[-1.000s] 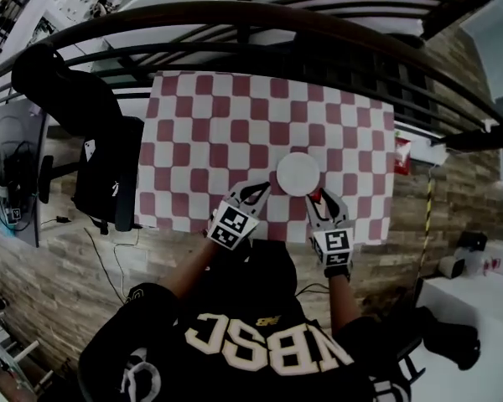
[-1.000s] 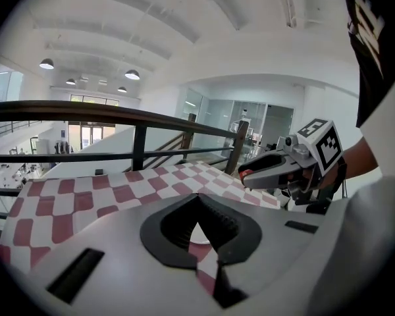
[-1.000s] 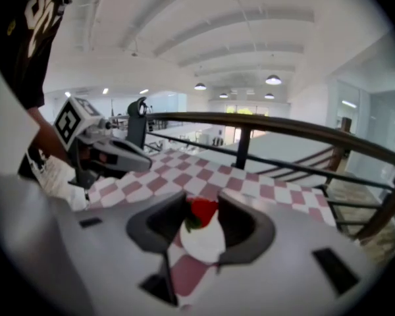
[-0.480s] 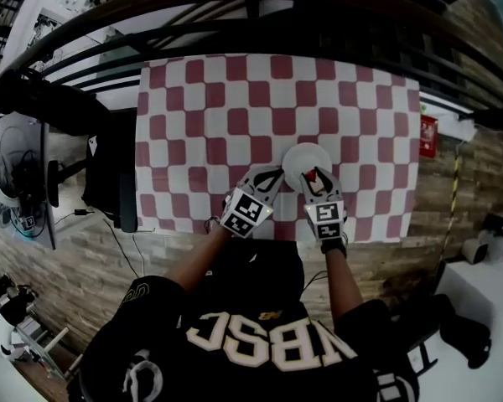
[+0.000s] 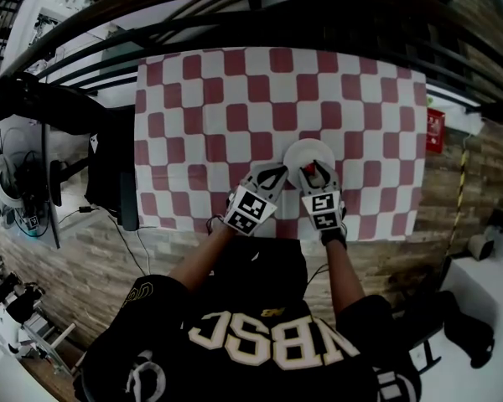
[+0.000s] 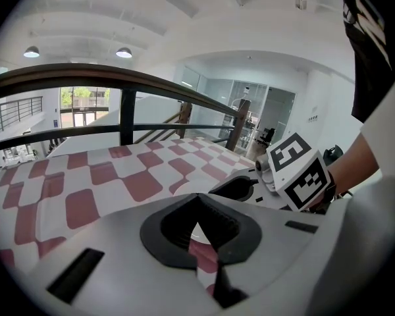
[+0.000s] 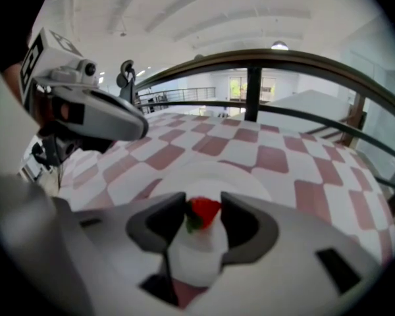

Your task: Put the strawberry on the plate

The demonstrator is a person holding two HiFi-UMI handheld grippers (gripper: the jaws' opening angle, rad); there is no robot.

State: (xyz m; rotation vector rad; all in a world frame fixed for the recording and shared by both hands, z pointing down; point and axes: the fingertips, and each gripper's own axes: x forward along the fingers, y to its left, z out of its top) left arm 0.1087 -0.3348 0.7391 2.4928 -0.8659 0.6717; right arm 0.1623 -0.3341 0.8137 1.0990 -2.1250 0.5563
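Observation:
A red strawberry [image 7: 204,209] with a green cap sits between the jaws of my right gripper [image 7: 204,206], which is shut on it. It hangs over the near part of the white plate [image 7: 214,172], just above its surface. In the head view the strawberry [image 5: 308,170] and right gripper [image 5: 313,168] lie over the plate [image 5: 306,150] near the table's front edge. My left gripper [image 5: 277,170] rests just left of the plate, jaws together and holding nothing. In its own view the left gripper [image 6: 199,206] shows only a thin slit of cloth.
A red and white checked cloth [image 5: 235,99] covers the table. A dark curved railing [image 5: 235,19] runs beyond the far edge. A black office chair [image 5: 109,174] stands at the table's left side. The front edge [image 5: 277,234] is close behind the grippers.
Both grippers have moved forward from the front edge. The right one has carried the strawberry from beside the plate to over its near part. The left now sits against the plate's left side.

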